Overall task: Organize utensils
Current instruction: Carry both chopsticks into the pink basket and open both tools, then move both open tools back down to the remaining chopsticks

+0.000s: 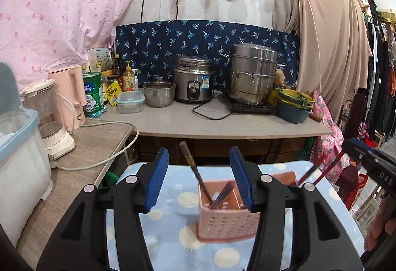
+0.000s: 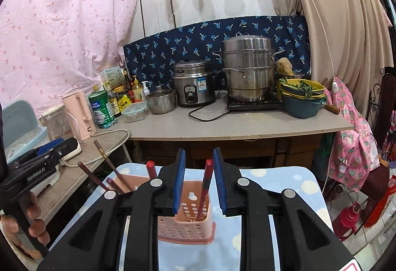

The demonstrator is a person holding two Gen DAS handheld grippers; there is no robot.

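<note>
The pink holder [image 1: 229, 211] stands on the dotted cloth [image 1: 173, 234]. The left gripper [image 1: 199, 179] is spread wide around brown chopsticks [image 1: 195, 172] leaning inside, nothing pressed. The right gripper [image 2: 199, 180] is parted too, a red chopstick [image 2: 205, 186] standing loose between the pads. If either gripper is withdrawn carelessly, a stick may be snagged and the light holder tipped.

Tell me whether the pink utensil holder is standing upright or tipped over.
Upright. The pink utensil holder sits flat on the dotted blue cloth, its open top up, with brown chopsticks leaning inside it.
</note>
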